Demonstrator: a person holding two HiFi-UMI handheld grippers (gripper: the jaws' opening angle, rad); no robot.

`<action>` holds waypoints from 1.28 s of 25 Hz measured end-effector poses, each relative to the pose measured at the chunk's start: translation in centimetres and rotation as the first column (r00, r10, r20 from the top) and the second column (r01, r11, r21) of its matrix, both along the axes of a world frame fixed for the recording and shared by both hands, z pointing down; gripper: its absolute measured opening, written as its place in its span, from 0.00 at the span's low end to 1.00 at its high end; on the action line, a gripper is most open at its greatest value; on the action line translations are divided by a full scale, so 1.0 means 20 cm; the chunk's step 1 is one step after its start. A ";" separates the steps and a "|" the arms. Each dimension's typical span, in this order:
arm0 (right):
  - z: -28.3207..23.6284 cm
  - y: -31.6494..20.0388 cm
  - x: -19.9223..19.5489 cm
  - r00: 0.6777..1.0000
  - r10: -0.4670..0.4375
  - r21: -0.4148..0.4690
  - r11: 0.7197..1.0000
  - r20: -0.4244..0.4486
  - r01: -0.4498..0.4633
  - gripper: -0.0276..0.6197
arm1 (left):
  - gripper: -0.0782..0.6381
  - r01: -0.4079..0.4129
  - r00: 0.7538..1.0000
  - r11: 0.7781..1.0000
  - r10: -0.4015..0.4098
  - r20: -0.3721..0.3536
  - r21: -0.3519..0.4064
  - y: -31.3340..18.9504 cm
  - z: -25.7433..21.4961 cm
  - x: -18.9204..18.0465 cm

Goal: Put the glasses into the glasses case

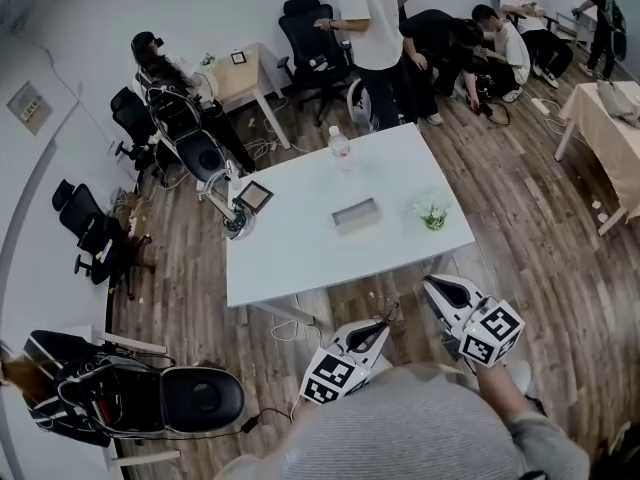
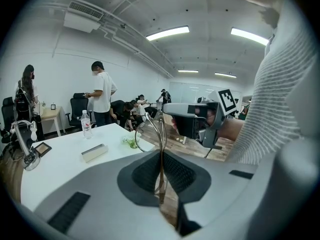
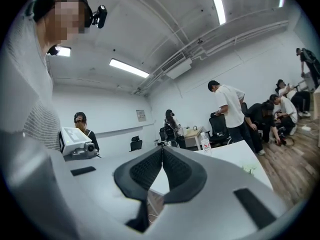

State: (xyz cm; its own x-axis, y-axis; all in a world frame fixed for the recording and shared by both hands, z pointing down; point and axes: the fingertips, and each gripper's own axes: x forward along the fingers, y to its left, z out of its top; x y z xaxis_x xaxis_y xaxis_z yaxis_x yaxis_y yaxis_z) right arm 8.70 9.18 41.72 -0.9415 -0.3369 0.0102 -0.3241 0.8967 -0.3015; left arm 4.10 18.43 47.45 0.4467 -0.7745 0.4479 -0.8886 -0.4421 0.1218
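My left gripper [image 1: 383, 326] [image 2: 161, 151] hangs in the air off the near edge of the white table [image 1: 300, 258], shut on thin wire-rimmed glasses [image 2: 162, 134] [image 1: 380, 313]. One rim loops up and to the left of the jaws. The grey rectangular glasses case [image 1: 356, 213] [image 2: 94, 152] lies mid-table, well ahead of both grippers. My right gripper [image 1: 437, 283] [image 3: 162, 149] is beside the left one, also short of the table, shut with nothing between its pads.
A small green object [image 1: 433, 215] [image 2: 131, 142] lies right of the case. A water bottle [image 1: 340, 146] stands at the far edge and a small framed square [image 1: 252, 197] at the left edge. Office chairs, cables and several people surround the table.
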 end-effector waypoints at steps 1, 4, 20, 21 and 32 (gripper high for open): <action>0.00 -0.02 -0.01 1.000 0.011 -0.005 1.000 0.006 -0.011 0.06 | 0.14 0.001 1.000 1.000 -0.001 0.003 0.000 -0.01 0.00 -0.02; 0.00 -0.07 -0.06 1.000 0.016 0.000 1.000 0.000 -0.016 0.06 | 0.14 0.015 1.000 1.000 -0.015 0.005 0.001 -0.06 0.00 -0.10; 0.03 -0.44 -0.43 0.998 0.037 0.004 0.999 -0.047 -0.036 0.06 | 0.14 -0.061 0.995 0.997 0.065 0.080 -0.057 -0.49 0.11 -0.47; 0.03 -0.47 -0.45 0.998 0.040 0.004 0.999 -0.050 -0.040 0.06 | 0.14 -0.069 0.993 0.996 0.074 0.087 -0.061 -0.53 0.11 -0.50; -0.02 -0.77 -0.67 0.993 0.094 0.027 0.995 -0.076 -0.093 0.06 | 0.14 -0.205 0.971 0.971 0.217 0.099 -0.125 -0.77 0.14 -0.69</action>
State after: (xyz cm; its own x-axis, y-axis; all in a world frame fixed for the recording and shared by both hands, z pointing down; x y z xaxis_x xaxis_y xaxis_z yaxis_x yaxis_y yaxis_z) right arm -4.64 -6.31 41.34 -0.9026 -0.4244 0.0728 -0.4283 0.8679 -0.2514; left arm -9.62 2.94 50.21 0.5372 -0.6093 0.5832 -0.7874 -0.6101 0.0879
